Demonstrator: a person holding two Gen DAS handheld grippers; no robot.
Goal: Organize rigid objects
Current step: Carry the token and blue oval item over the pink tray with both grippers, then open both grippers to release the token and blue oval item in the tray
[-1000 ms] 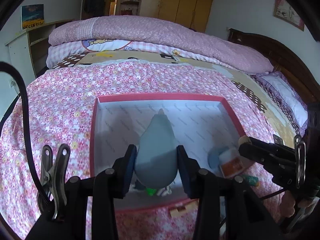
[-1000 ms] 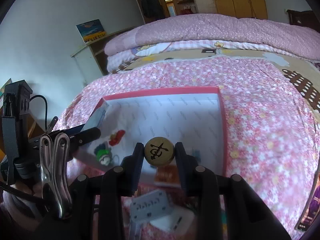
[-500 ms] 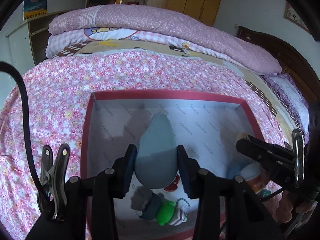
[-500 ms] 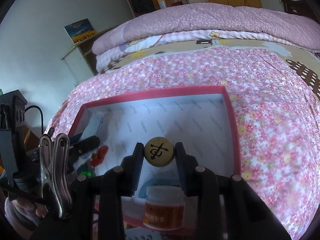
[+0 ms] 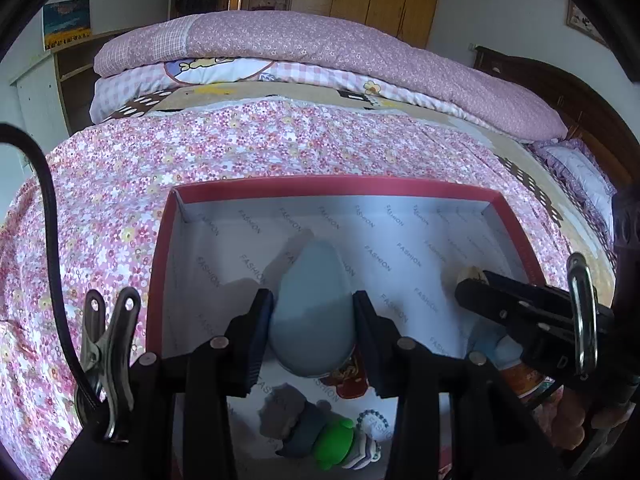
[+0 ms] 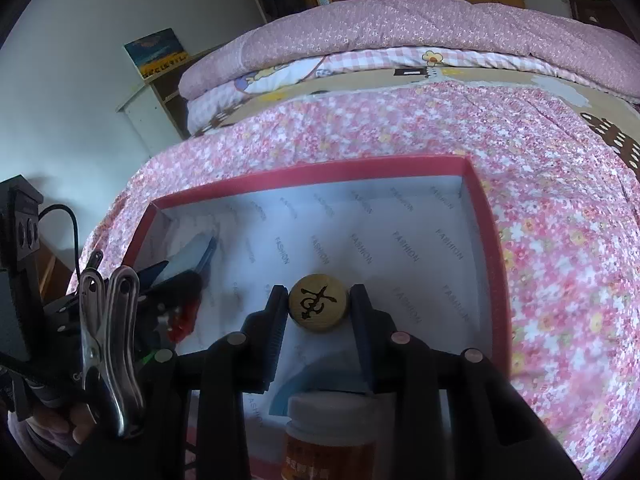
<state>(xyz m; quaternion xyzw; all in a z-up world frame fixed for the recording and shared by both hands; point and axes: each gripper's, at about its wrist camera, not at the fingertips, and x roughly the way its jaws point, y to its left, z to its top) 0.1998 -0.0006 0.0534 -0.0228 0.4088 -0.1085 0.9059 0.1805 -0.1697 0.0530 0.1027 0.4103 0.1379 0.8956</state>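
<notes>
Both claws are loaded over the red box point(image 5: 160, 248): left gripper point(image 5: 313, 316) squeezes a blue egg point(image 5: 314, 304), right gripper point(image 6: 319, 310) pinches a wooden disc point(image 6: 319, 303). Dropped from here, either probably rolls into the toys point(image 5: 320, 436).

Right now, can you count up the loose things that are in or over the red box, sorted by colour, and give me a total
Pale blue: 1, the egg shape held by the left gripper
Wood tan: 1, the round disc held by the right gripper
Orange label, white cap: 1, the bottle
Grey and green: 1, the small toy figure
Total: 4, over the red box
</notes>
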